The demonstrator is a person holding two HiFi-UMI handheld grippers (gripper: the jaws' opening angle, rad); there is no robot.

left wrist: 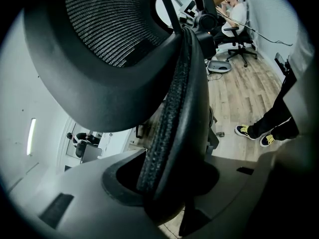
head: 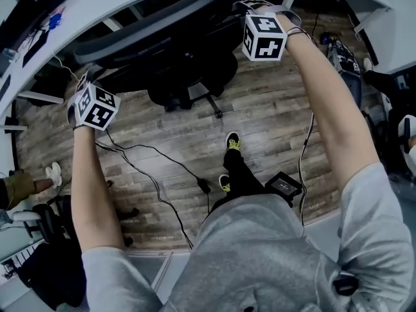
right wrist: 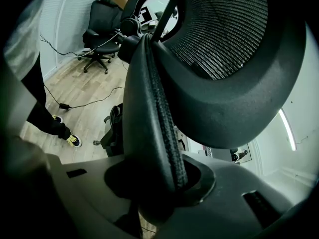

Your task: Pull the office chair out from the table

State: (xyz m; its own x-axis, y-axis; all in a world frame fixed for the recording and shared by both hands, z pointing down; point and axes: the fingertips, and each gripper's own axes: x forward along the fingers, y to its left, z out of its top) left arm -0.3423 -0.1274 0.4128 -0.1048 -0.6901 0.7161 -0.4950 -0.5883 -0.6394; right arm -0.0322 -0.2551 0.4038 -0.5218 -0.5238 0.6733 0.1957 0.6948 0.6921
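The black office chair (head: pixel 170 56) stands at the white table (head: pixel 97 4), its mesh backrest towards me and its base on the wood floor. My left gripper (head: pixel 88 80) holds the left side of the backrest rim, and my right gripper (head: pixel 252 8) holds the right side. In the left gripper view the padded rim of the backrest (left wrist: pixel 172 113) runs down between the jaws of the left gripper (left wrist: pixel 164 183), which are shut on it. In the right gripper view the backrest rim (right wrist: pixel 154 108) sits the same way in the right gripper (right wrist: pixel 159 183).
Black cables (head: pixel 153 174) trail over the floor by my feet (head: pixel 231 143), with a small black box (head: pixel 283 186) to the right. Another office chair (right wrist: pixel 99 41) stands by the wall. Another person's shoe (head: pixel 52 173) and gear lie at the left.
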